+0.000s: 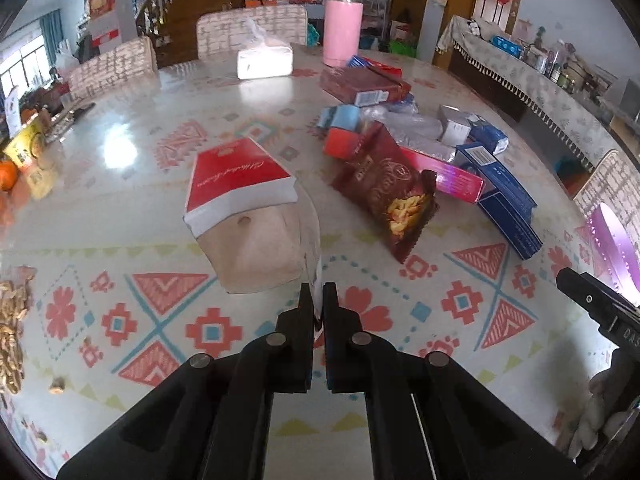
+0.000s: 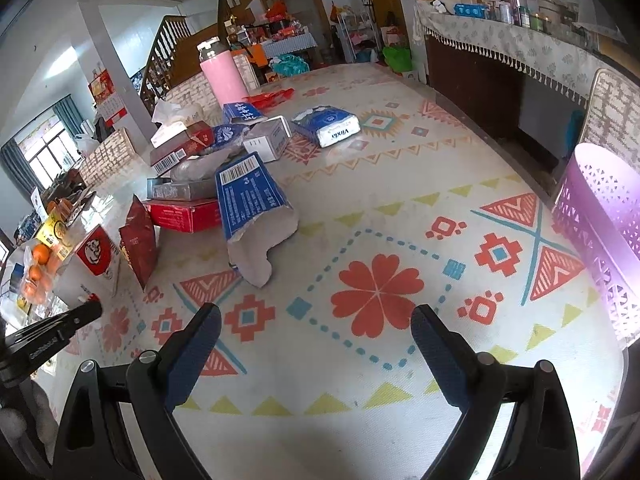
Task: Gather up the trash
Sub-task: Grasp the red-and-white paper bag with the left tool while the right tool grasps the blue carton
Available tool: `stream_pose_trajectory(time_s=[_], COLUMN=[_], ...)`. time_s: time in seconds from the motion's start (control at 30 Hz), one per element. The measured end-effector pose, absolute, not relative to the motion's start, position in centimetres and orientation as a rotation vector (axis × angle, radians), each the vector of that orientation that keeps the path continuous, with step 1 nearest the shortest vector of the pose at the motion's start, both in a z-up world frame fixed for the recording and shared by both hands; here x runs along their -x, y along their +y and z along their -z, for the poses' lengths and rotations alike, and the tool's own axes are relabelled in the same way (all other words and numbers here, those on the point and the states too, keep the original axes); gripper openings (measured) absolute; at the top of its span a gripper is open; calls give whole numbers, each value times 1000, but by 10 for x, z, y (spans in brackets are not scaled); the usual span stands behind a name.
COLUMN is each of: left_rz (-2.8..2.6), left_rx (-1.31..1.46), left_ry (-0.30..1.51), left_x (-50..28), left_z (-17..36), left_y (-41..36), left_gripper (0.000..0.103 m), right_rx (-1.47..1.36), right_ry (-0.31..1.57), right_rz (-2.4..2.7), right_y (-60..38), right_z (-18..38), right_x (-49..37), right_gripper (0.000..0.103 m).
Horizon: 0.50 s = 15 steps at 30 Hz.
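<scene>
A flattened red and white carton (image 1: 236,184) lies on the patterned tablecloth, its beige inside facing me. My left gripper (image 1: 319,290) is shut on the thin edge flap at its near right corner. In the right wrist view the same carton (image 2: 98,258) stands at the far left with the left gripper (image 2: 90,308) at its lower edge. My right gripper (image 2: 316,336) hangs open over bare tablecloth with nothing between its fingers. A dark red snack bag (image 1: 392,196) and a heap of blue and red boxes (image 1: 496,184) lie to the right.
A purple perforated basket (image 2: 600,216) stands at the table's right edge. At the back are a pink flask (image 1: 343,28) and a tissue pack (image 1: 264,62). Nuts (image 1: 12,332) and oranges (image 2: 38,268) sit at the left, with chairs around the table.
</scene>
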<state>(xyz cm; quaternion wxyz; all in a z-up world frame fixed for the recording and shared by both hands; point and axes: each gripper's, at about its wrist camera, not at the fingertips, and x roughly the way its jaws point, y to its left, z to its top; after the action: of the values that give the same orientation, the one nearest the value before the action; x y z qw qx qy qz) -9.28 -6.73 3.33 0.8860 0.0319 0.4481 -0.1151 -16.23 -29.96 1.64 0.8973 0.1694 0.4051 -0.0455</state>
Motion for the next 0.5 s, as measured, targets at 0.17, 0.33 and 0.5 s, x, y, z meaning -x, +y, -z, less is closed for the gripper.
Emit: stream_pose_trajectory(time_s=[0.17,0.33,0.5], left_rz=[234,233,276], left_rx=[-87,-71,-34], left_ry=[904,917,914], left_x=[101,102,107], left_z=[-38,-35,-38], left_y=[-63,-54,-42], left_gripper=[4,5,59], right_rx=[-308,-227,-146], right_ry=[860,855,860], right_rz=[91,52,32], right_y=[-293,-279,-264], right_z=[-18,-37,-48], right_x=[156,138,110], right_gripper=[98,98,98])
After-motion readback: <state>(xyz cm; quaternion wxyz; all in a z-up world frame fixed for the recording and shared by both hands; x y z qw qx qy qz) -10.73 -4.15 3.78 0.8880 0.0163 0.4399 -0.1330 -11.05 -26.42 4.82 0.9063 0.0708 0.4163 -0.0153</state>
